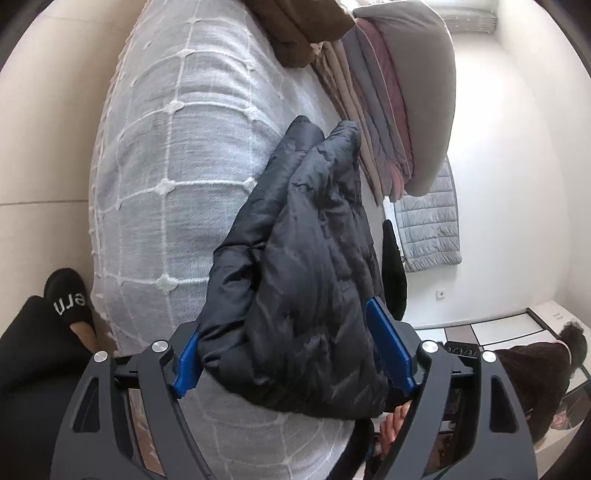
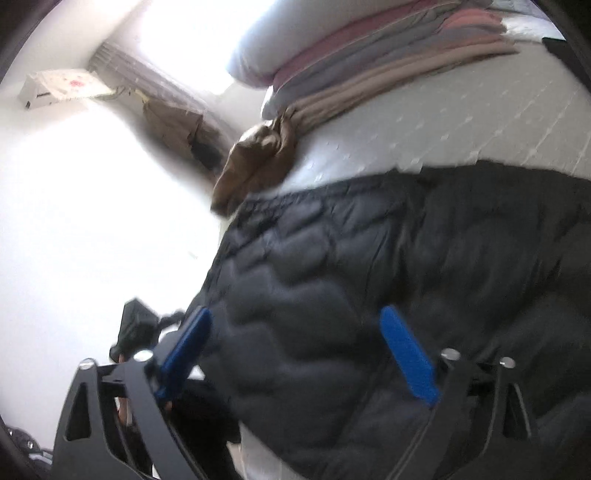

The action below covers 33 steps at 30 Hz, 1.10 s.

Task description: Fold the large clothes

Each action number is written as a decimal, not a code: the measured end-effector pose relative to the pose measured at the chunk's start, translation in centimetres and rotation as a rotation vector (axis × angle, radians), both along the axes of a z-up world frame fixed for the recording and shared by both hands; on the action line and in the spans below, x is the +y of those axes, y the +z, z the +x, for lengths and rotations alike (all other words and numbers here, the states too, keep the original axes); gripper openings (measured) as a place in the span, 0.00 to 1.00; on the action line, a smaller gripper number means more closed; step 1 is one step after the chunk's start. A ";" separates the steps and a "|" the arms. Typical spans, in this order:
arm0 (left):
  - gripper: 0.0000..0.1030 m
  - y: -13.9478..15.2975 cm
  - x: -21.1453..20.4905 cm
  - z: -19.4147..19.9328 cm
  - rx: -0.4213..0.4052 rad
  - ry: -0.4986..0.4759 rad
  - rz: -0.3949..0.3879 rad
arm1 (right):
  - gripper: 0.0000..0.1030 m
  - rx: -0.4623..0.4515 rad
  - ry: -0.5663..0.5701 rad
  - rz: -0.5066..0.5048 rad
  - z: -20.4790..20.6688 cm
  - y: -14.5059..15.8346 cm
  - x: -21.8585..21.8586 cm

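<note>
A black quilted puffer jacket (image 1: 303,266) lies bunched on a bed with a white grid-patterned cover (image 1: 166,166). My left gripper (image 1: 284,332) is open, its blue fingers (image 1: 391,343) wide apart on either side of the jacket's near end. In the blurred right wrist view the same jacket (image 2: 369,258) spreads across the bed. My right gripper (image 2: 295,332) is open just above the jacket, blue fingers (image 2: 406,354) spread. Whether either touches the cloth I cannot tell.
A stack of folded pink, grey and beige bedding with a pillow (image 1: 399,96) sits at the bed's far side. A brown garment (image 1: 303,33) lies beside it, also in the right wrist view (image 2: 255,162). The person's slippered foot (image 1: 70,299) stands left of the bed.
</note>
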<state>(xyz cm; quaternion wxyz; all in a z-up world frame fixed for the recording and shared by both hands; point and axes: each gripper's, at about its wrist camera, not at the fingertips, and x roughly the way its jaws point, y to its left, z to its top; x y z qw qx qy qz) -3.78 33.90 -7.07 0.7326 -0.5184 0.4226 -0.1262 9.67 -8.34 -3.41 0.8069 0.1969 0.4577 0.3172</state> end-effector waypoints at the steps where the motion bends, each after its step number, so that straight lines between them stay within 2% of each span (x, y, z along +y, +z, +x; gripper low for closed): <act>1: 0.73 -0.1 0.0 0.2 -0.003 0.007 -0.002 | 0.90 0.063 0.001 -0.051 1.2 -1.7 0.4; 3: 0.73 -0.5 0.2 0.4 0.006 0.020 -0.020 | 0.90 0.178 0.021 -0.075 2.6 -4.6 1.1; 5: 0.73 -0.9 0.4 0.6 0.021 0.034 -0.027 | 0.90 0.143 0.008 -0.031 2.4 -3.7 0.9; 7: 0.72 -0.9 0.5 0.5 0.000 0.034 -0.025 | 0.90 0.059 0.007 0.037 1.7 -1.6 0.5; 9: 0.63 -0.9 0.4 0.6 -0.007 0.030 -0.015 | 0.90 -0.018 -0.016 0.094 1.3 0.0 0.2; 10: 0.60 -1.0 0.4 0.7 -0.008 0.029 -0.017 | 0.91 -0.008 -0.031 0.126 1.6 -0.2 0.0; 11: 0.51 -1.0 0.3 0.6 -0.015 0.032 -0.020 | 0.93 0.031 -0.039 0.139 2.4 -1.0 0.2; 12: 0.36 -1.0 0.3 0.7 -0.023 0.027 -0.022 | 0.93 0.101 -0.042 0.141 3.3 -2.6 0.3; 13: 0.33 -1.0 0.3 0.7 -0.033 0.023 -0.027 | 0.93 0.191 -0.038 0.139 4.2 -4.9 0.3; 15: 0.25 -1.0 0.3 0.7 -0.048 0.019 -0.037 | 0.93 0.223 -0.044 0.168 4.6 -5.8 0.1; 16: 0.23 -0.7 0.2 0.7 -0.054 0.017 -0.027 | 0.93 0.222 -0.053 0.177 4.5 -5.5 0.0; 18: 0.19 -0.3 0.1 0.6 -0.064 0.015 -0.013 | 0.93 0.167 -0.068 0.240 3.5 -4.0 -0.6; 20: 0.17 0.0 0.0 0.7 -0.069 0.017 -0.010 | 0.93 0.116 -0.065 0.258 2.0 -2.8 -0.8; 22: 0.16 0.2 -0.1 0.6 -0.076 0.019 -0.009 | 0.93 0.112 -0.049 0.281 0.9 -2.4 -0.7; 23: 0.16 0.4 -0.1 0.6 -0.078 0.019 -0.007 | 0.93 0.104 -0.052 0.252 0.3 -2.3 -0.8; 25: 0.16 0.7 -0.2 0.6 -0.075 0.015 0.006 | 0.93 0.032 -0.067 0.098 -1.3 -1.1 -0.7; 29: 0.16 0.7 -0.1 0.7 -0.070 0.008 0.009 | 0.93 -0.155 -0.164 -0.426 -3.0 1.2 0.3; 33: 0.16 0.9 -0.2 0.6 -0.086 0.014 0.016 | 0.93 -0.135 -0.182 -0.580 -1.9 0.1 0.8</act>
